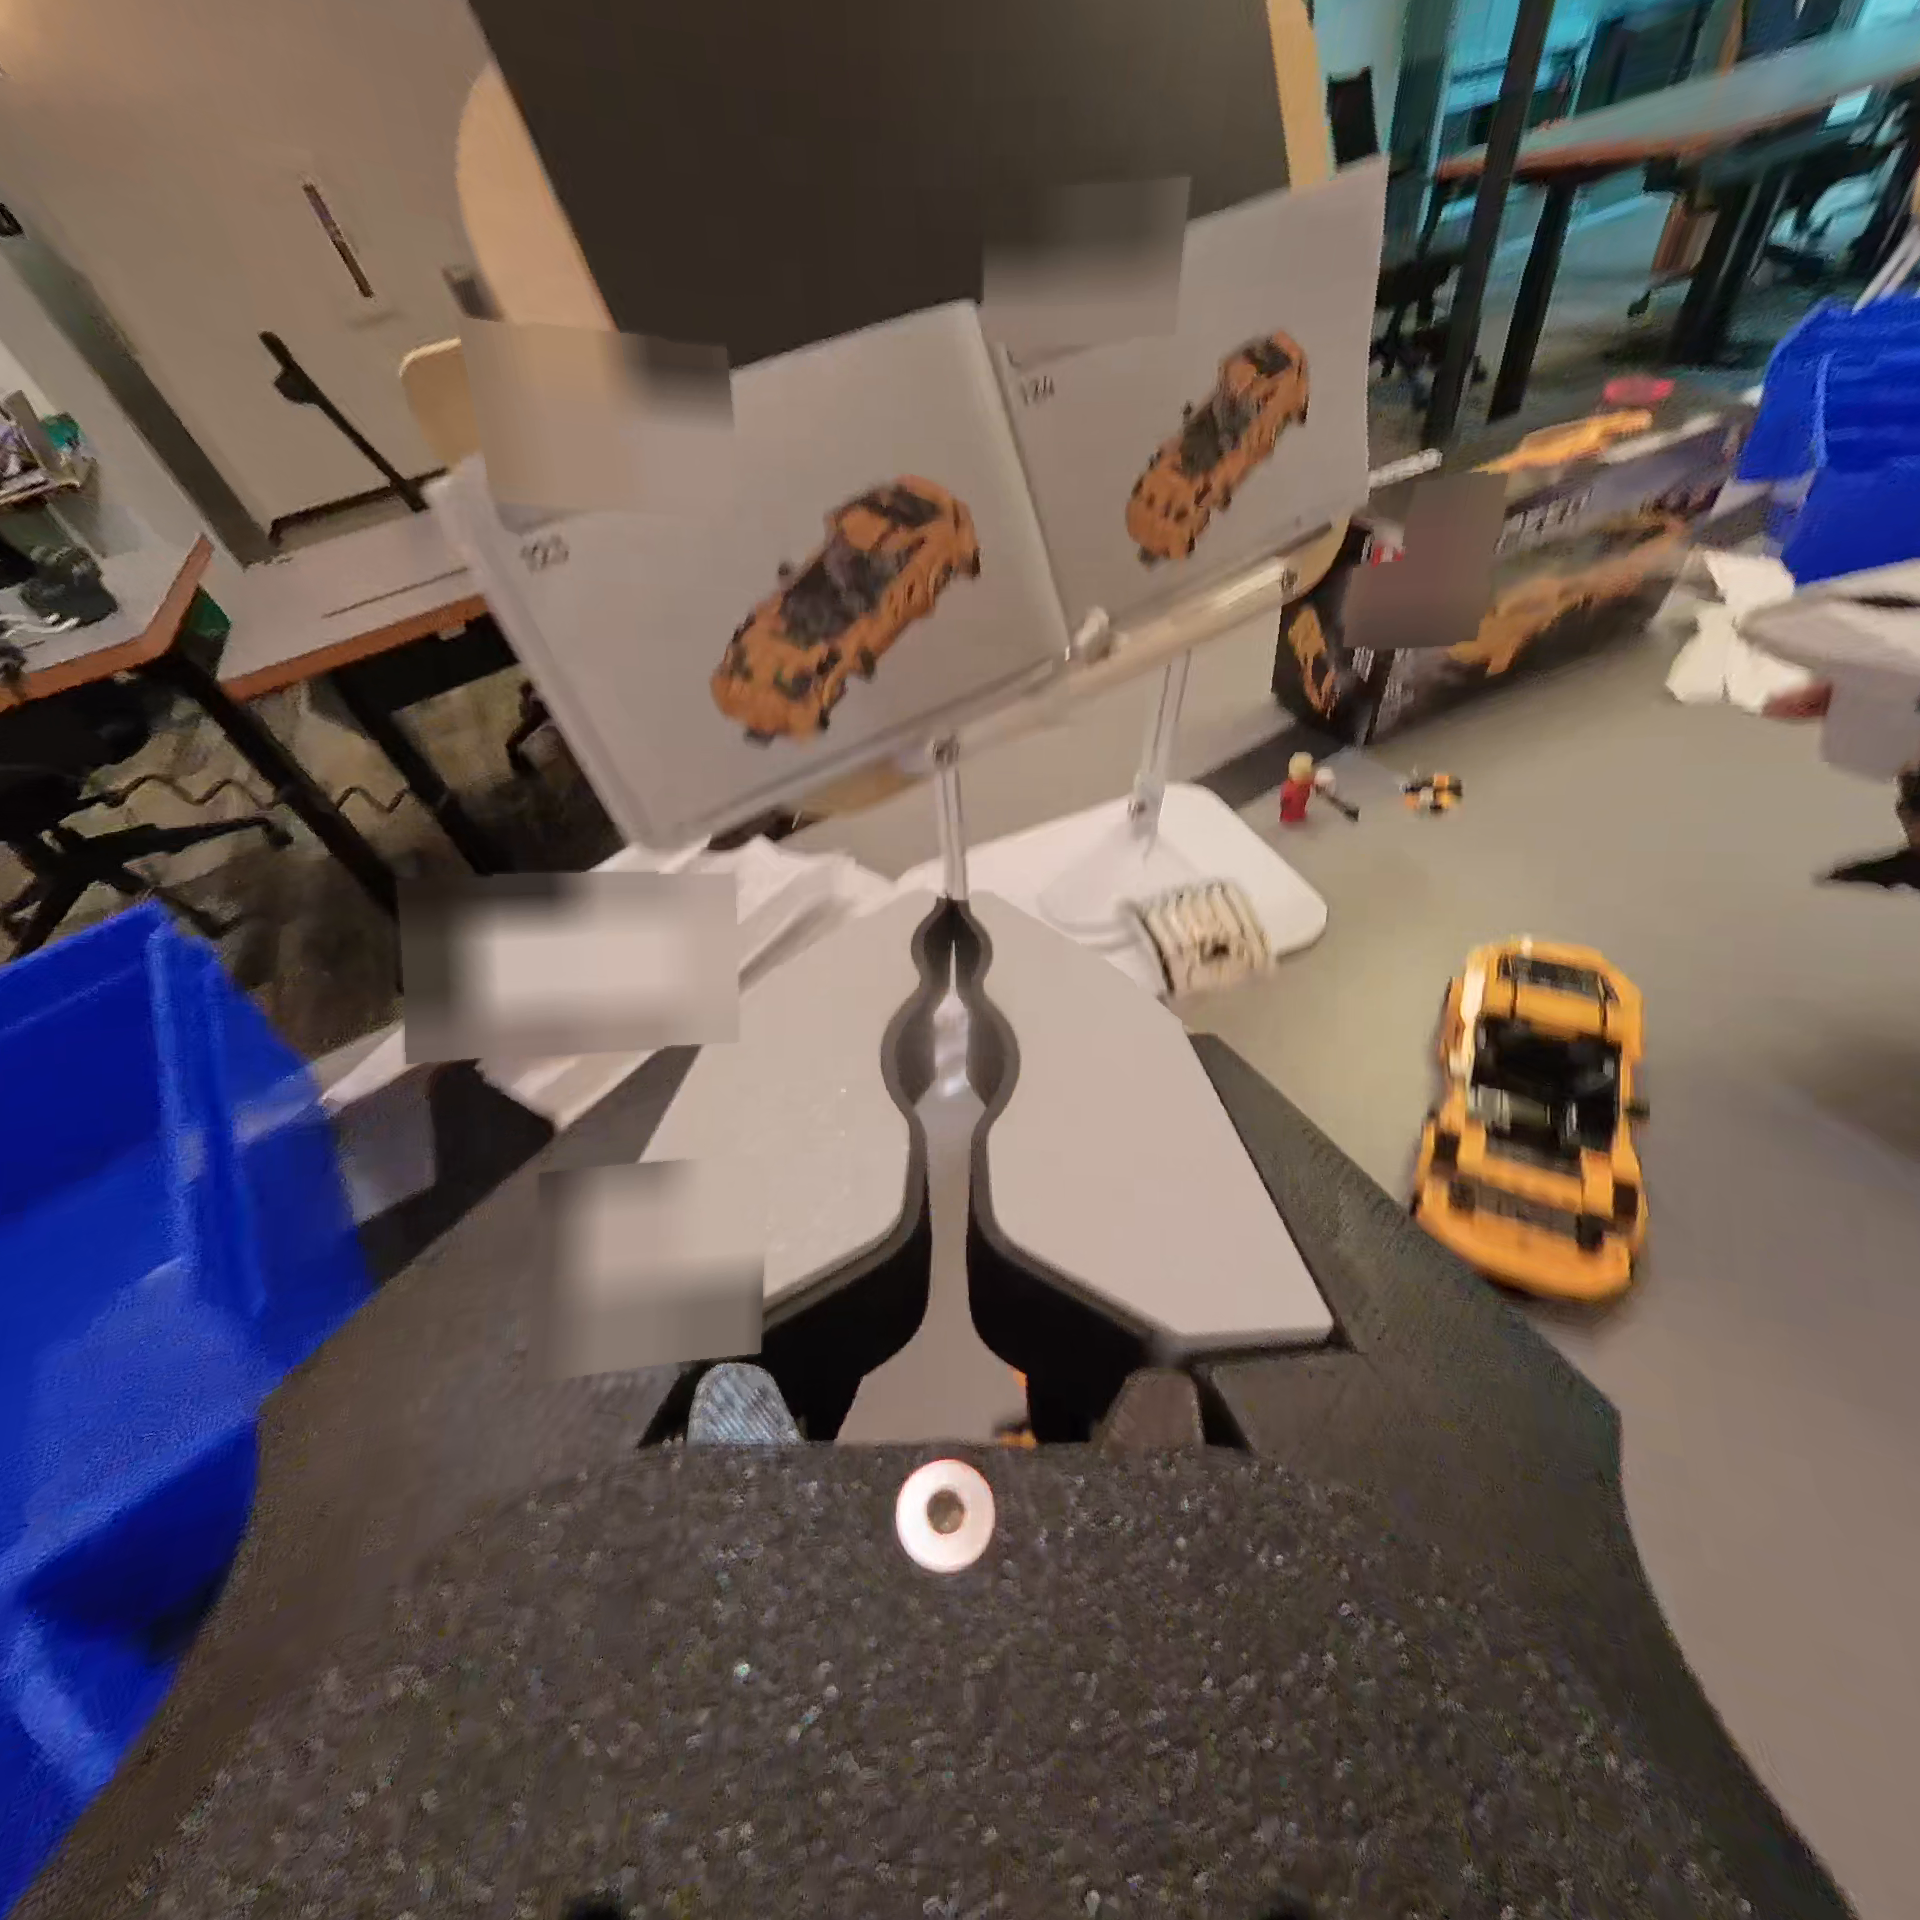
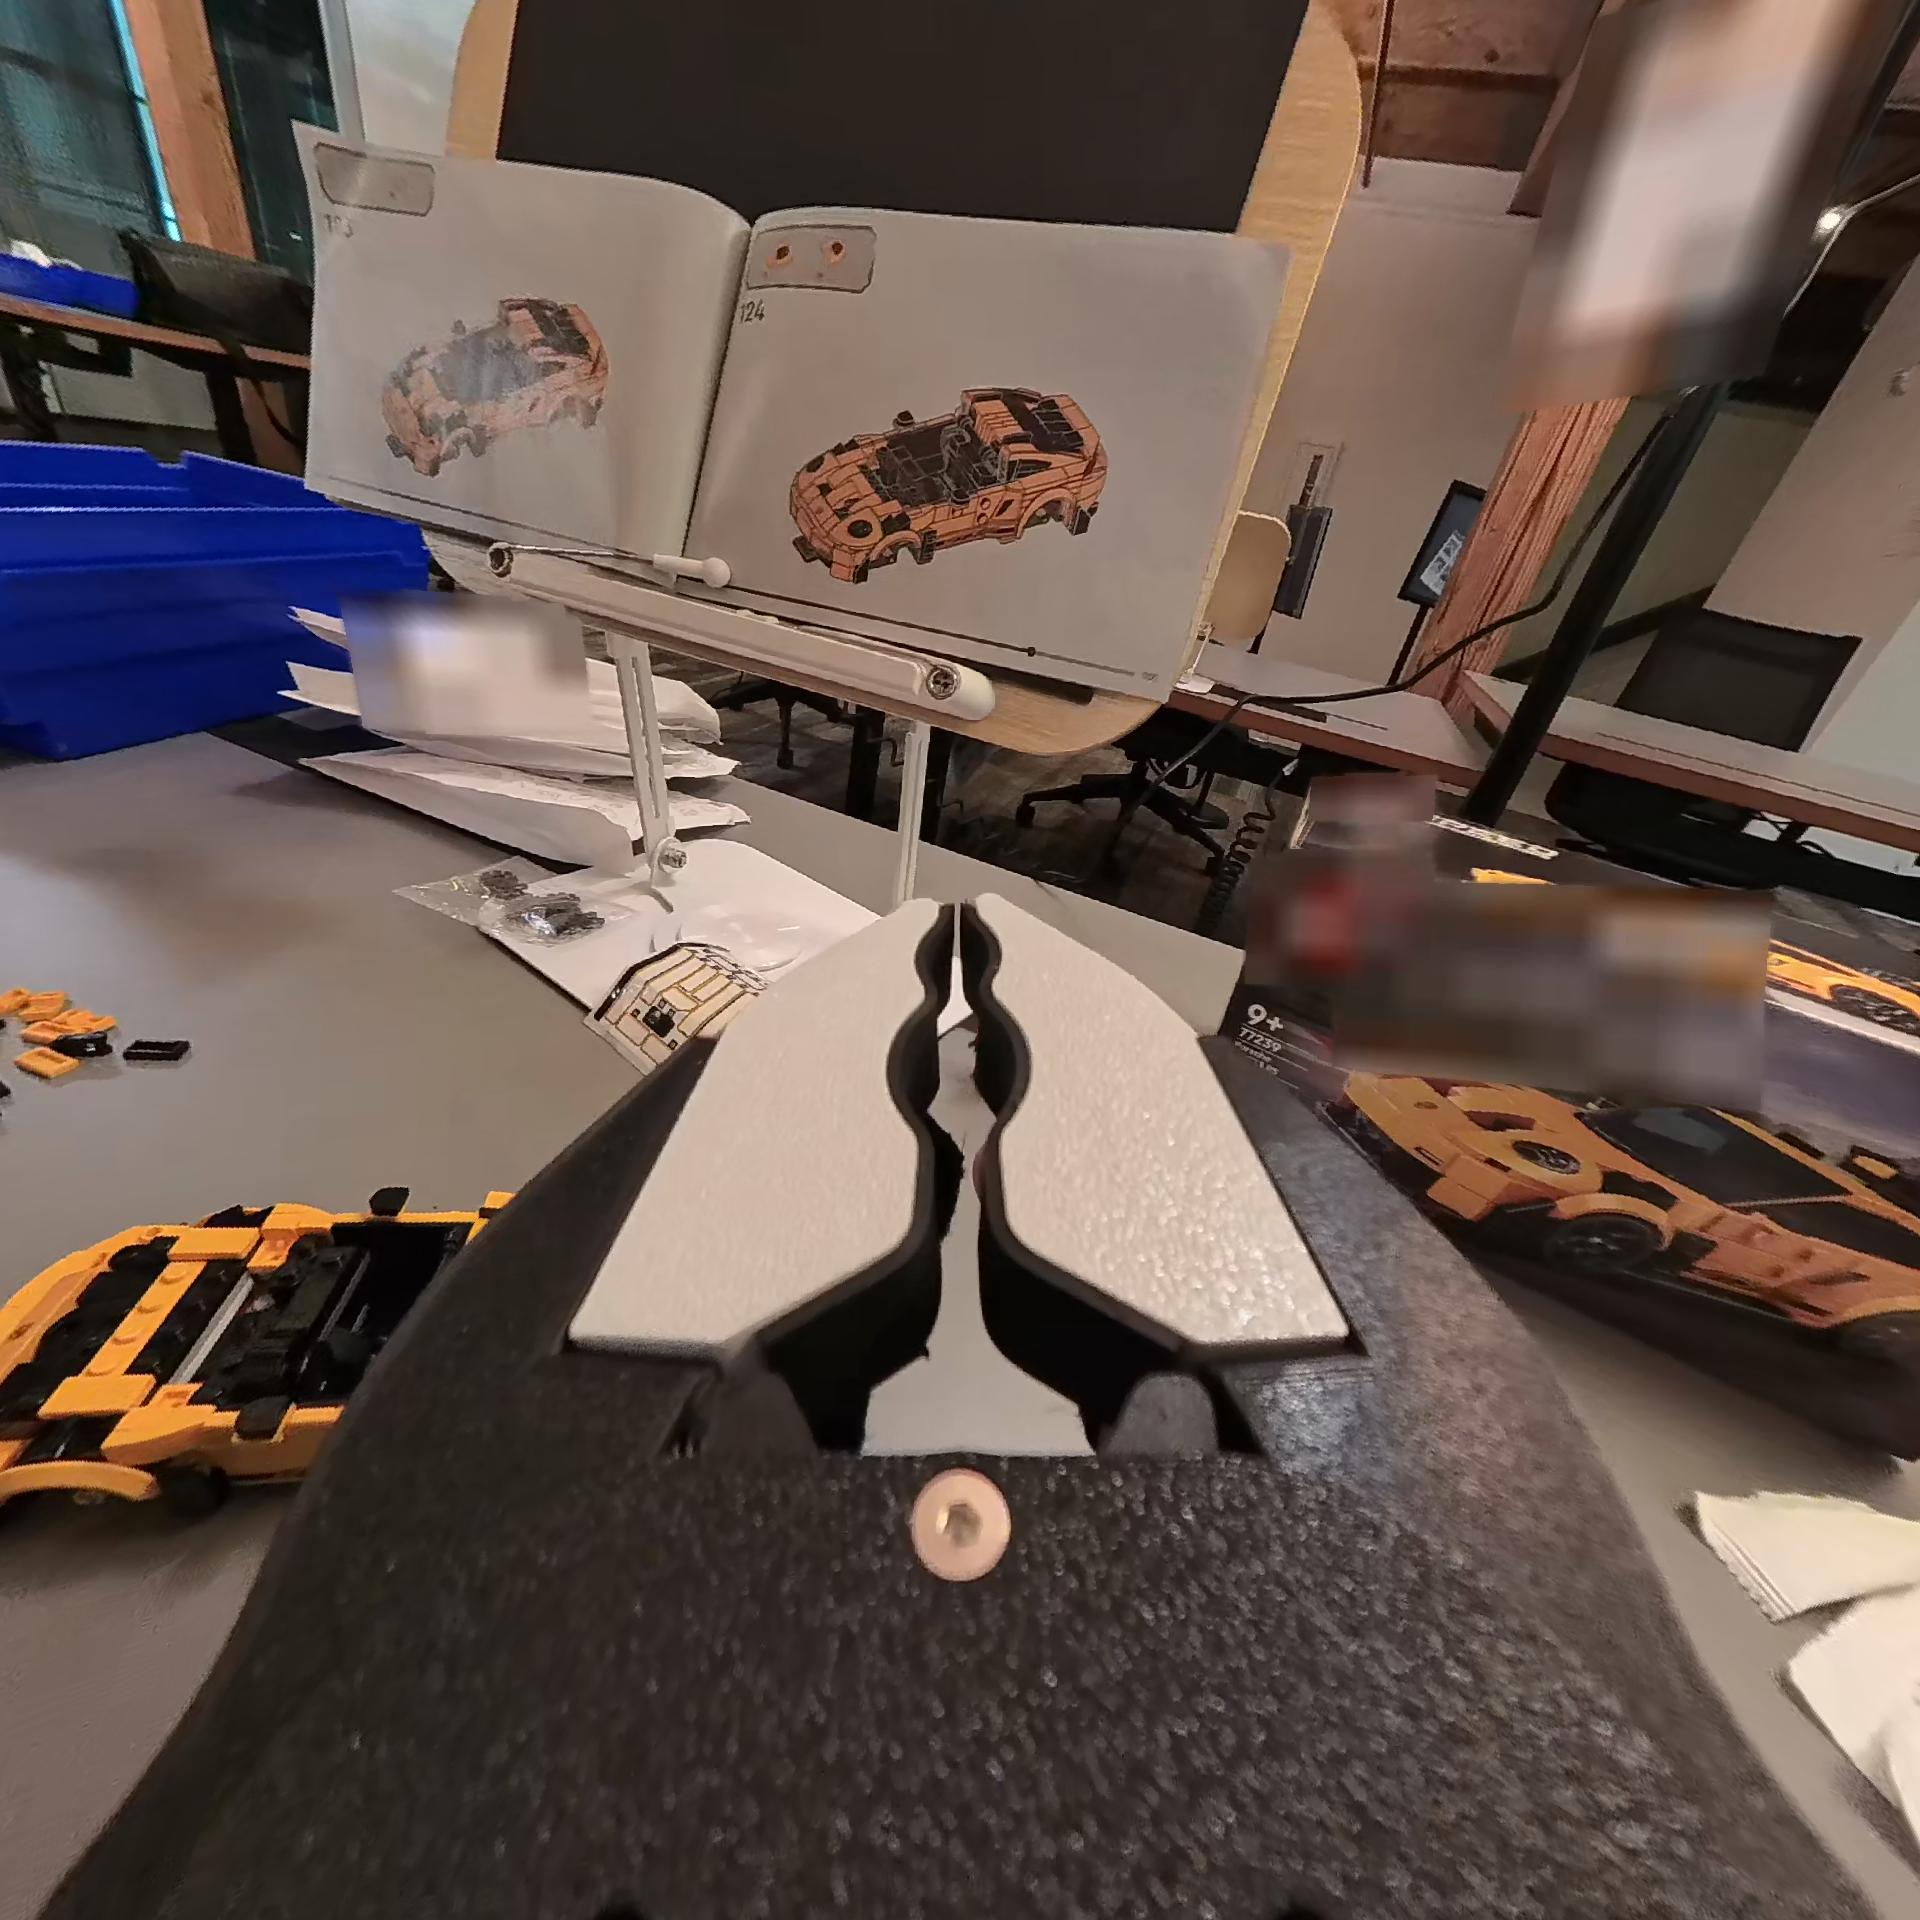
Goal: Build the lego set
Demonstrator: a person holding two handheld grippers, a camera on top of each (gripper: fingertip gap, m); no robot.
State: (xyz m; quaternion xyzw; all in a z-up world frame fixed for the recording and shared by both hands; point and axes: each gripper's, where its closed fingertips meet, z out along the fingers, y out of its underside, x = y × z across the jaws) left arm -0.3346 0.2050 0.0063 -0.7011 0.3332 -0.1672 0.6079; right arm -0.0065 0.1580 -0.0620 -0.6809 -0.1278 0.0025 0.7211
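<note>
Our car [image 1: 1532, 1117] sits on the desk [image 1: 1714, 1455], orange body mostly built, though the cabin is open and roofless, so we judge the build well advanced but unfinished. Loose pieces [image 2: 62, 1029] lie apart near it, a small bag of parts [image 2: 520, 899] and a white panel piece [image 2: 675, 1003] rest by the stand's base, and a minifigure [image 1: 1299, 787] waits beyond. The manual [image 2: 790, 416] stands open on its stand; the box [image 2: 1621, 1174] lies to the right. Both carry print, which we leave unquoted. Our left gripper [image 1: 951, 925] and right gripper [image 2: 958, 920] are both closed, holding nothing.
</note>
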